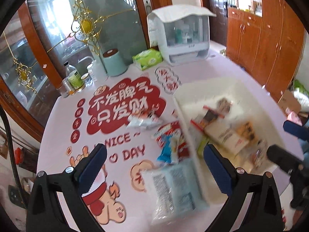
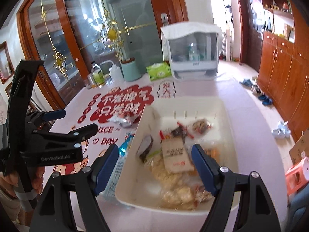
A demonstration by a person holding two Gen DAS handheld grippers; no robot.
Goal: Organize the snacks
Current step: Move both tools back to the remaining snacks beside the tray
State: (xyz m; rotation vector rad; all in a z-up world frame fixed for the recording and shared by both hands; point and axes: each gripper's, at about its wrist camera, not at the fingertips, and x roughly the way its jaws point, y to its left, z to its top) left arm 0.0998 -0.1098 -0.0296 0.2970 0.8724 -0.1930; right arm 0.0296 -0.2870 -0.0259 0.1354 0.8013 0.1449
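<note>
The left gripper (image 1: 155,155) and the right gripper (image 2: 155,155) both hover with jaws apart, holding nothing. Most snacks lie in the white bin (image 2: 185,104) near the table's right edge; three packets (image 1: 170,141) lie just left of it.

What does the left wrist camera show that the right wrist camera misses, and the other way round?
Only the left wrist view shows all of the pale blue packet lying on the table beside the bin, between the open left gripper.

Only the right wrist view shows the shoes on the floor and the orange stool.

Both show the white bin with snacks inside, the red and blue packet outside it, the green tissue pack, and the open right gripper.
</note>
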